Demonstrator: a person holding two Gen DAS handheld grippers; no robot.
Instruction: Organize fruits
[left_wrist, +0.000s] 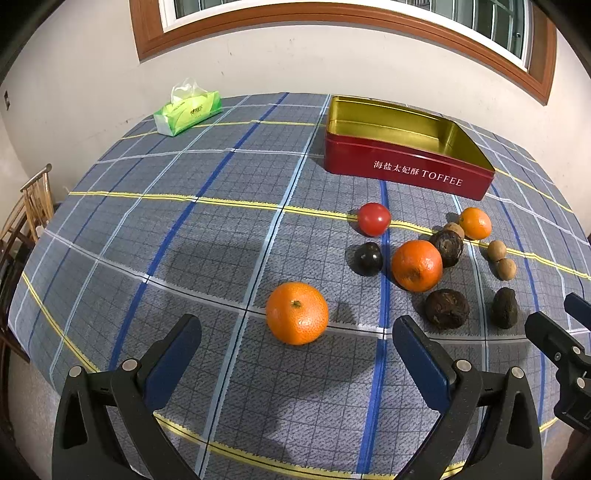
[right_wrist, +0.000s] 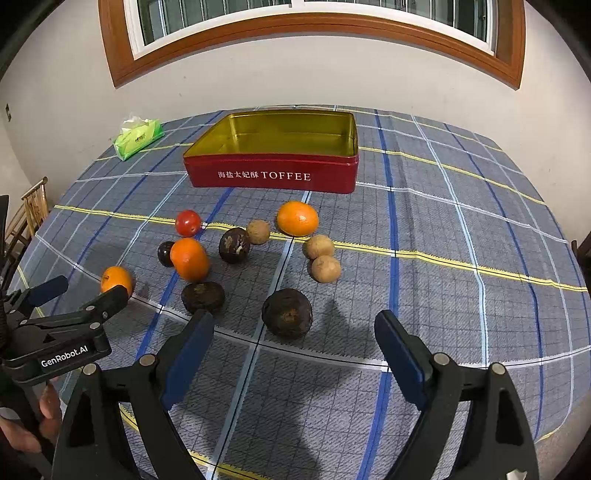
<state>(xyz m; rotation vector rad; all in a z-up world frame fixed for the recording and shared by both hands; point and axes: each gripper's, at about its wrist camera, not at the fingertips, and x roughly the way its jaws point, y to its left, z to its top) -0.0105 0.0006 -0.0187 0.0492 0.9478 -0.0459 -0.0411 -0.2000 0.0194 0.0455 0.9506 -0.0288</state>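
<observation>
- L gripper (left_wrist: 297, 339): jaws spread wide, holding nothing, just above the cloth; nearest orange (left_wrist: 297, 313) sits between the finger tips, not touched.
- R gripper (right_wrist: 293, 332): also spread wide, empty; dark wrinkled fruit (right_wrist: 287, 313) lies between its tips, no contact.
- Toffee tin (right_wrist: 271, 173): red outside, gold inside, open, nothing in it, far side of table behind the fruit.
- Rest of fruit loose on plaid tablecloth (left_wrist: 166, 240) between tin and grippers: red tomato (left_wrist: 373, 219), 2 more oranges, several dark fruits, 3 small tan round ones.
- Green tissue pack (left_wrist: 187, 112) at far left edge, well apart from the fruit.
- A hand (right_wrist: 29, 424) grips the L gripper's handle in R cam.
</observation>
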